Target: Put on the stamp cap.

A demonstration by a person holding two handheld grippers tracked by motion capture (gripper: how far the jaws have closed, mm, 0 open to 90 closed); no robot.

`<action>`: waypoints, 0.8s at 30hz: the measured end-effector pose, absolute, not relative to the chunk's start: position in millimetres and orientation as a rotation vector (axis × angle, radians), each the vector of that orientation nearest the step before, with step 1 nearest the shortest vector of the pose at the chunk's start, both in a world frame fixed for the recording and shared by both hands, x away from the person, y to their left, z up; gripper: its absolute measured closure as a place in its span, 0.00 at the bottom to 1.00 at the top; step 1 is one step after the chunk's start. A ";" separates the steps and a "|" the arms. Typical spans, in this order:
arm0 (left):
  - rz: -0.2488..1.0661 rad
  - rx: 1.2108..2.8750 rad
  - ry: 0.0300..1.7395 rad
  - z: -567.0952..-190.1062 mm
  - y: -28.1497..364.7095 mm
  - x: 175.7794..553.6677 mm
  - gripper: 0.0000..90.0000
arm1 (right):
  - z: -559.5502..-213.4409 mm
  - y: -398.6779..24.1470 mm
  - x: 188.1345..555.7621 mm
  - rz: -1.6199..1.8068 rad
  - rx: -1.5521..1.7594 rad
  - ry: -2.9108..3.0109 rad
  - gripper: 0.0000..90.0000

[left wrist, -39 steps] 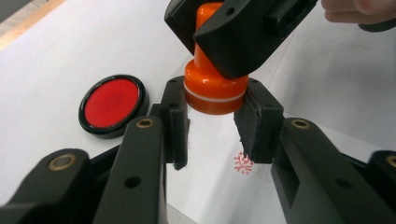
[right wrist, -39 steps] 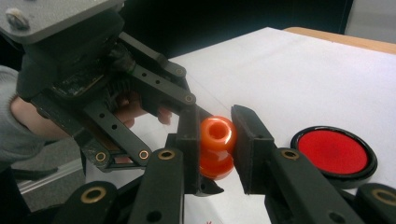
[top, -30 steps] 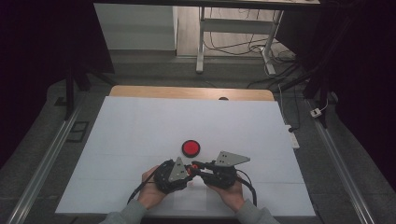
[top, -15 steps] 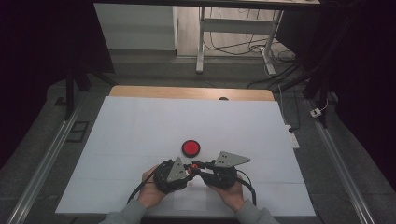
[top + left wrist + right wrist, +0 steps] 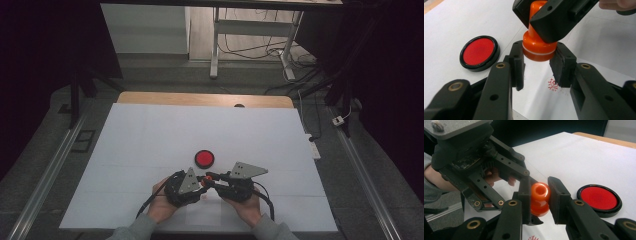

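Note:
An orange stamp with a round knob hangs upright just above the white sheet. My left gripper is shut on its wide base. Coming in from the opposite side, my right gripper is shut on the knob. In the high view both grippers meet near the sheet's front edge, left gripper and right gripper tip to tip. A red ink pad in a black round case lies open just beyond them. A red stamped mark shows on the sheet under the stamp.
The sheet covers a wooden table whose far edge shows bare. Metal rails run along both sides. A white power strip lies off the right edge. Desk legs and cables stand on the floor beyond.

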State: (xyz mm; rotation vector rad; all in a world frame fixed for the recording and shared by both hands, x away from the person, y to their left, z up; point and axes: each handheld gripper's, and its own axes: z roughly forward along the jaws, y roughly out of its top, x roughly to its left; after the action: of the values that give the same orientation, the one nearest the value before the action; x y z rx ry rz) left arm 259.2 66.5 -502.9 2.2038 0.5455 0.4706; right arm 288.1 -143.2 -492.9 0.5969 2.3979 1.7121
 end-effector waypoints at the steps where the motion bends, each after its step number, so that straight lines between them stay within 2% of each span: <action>1: 0.470 2.202 0.547 -503.0 66.6 259.3 0.71 | -492.8 -143.3 288.2 1.713 0.599 2.397 0.80; 11: 0.463 2.210 0.571 -505.7 67.2 262.1 0.64 | -493.2 -143.6 288.9 1.710 0.606 2.396 0.80; 20: 0.435 2.221 0.592 -506.9 69.2 265.2 0.50 | -492.9 -144.6 289.4 1.709 0.610 2.391 0.80; 24: 0.412 2.228 0.622 -507.7 71.0 266.5 0.38 | -492.6 -145.5 290.1 1.706 0.609 2.390 0.80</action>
State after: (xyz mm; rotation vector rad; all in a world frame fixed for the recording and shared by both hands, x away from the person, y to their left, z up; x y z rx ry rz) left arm 266.5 71.0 -507.7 2.2280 0.6223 0.4125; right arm 290.1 -145.5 -492.6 0.6088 2.3897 1.7057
